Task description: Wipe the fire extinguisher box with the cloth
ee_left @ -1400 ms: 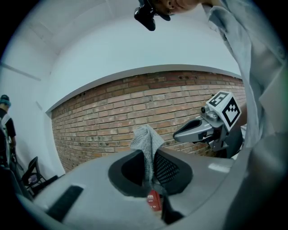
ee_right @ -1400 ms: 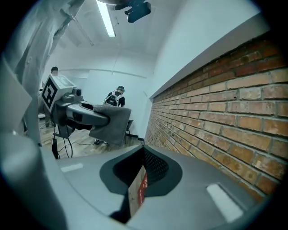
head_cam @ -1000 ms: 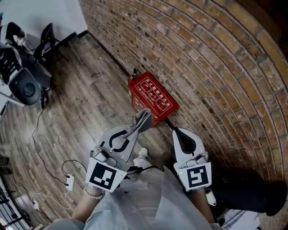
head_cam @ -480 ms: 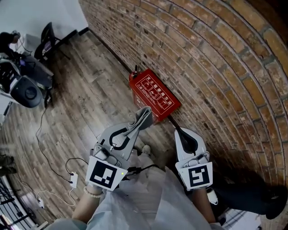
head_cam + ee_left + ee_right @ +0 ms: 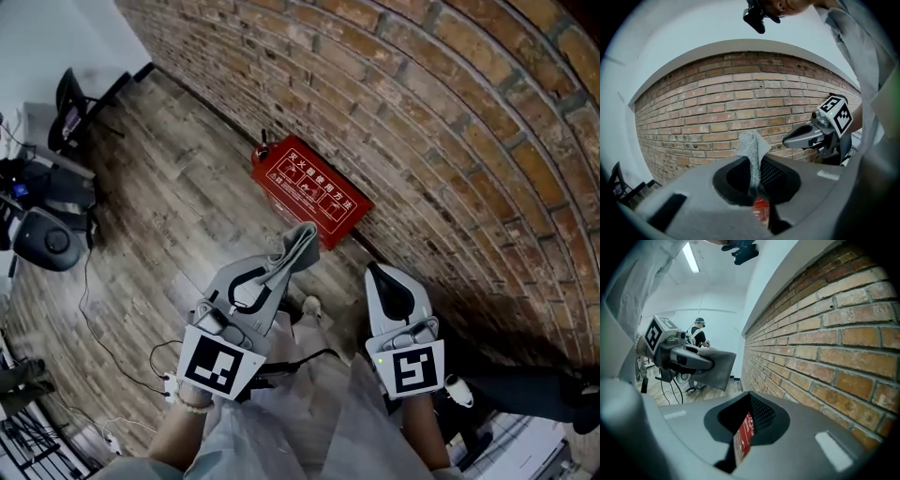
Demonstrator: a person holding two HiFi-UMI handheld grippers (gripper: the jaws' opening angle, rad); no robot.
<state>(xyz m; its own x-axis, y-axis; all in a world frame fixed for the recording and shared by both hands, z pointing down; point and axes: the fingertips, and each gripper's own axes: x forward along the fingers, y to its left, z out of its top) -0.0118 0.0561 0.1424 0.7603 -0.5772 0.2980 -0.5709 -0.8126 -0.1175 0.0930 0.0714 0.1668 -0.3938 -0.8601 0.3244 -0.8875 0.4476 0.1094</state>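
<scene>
The red fire extinguisher box (image 5: 309, 194) lies on the wooden floor against the foot of the brick wall. My left gripper (image 5: 284, 265) is shut on a grey cloth (image 5: 297, 246), which sticks up past its tips, short of the box's near end. In the left gripper view the cloth (image 5: 752, 149) stands between the jaws and a sliver of the red box (image 5: 761, 209) shows below. My right gripper (image 5: 379, 275) hangs to the right of the box with its jaws shut and nothing in them. Through their slit the box (image 5: 744, 437) shows.
The brick wall (image 5: 450, 122) runs along the right. Cables (image 5: 89, 309) and a white power strip (image 5: 172, 382) lie on the floor at left, near a black device (image 5: 47, 242) and a chair (image 5: 75, 103). My shoe (image 5: 307, 306) is below the box. Another person (image 5: 697, 333) stands far off.
The head view has swung, so the box sits slightly higher and further left in the picture. Both grippers keep the same pose, and the cloth is still held.
</scene>
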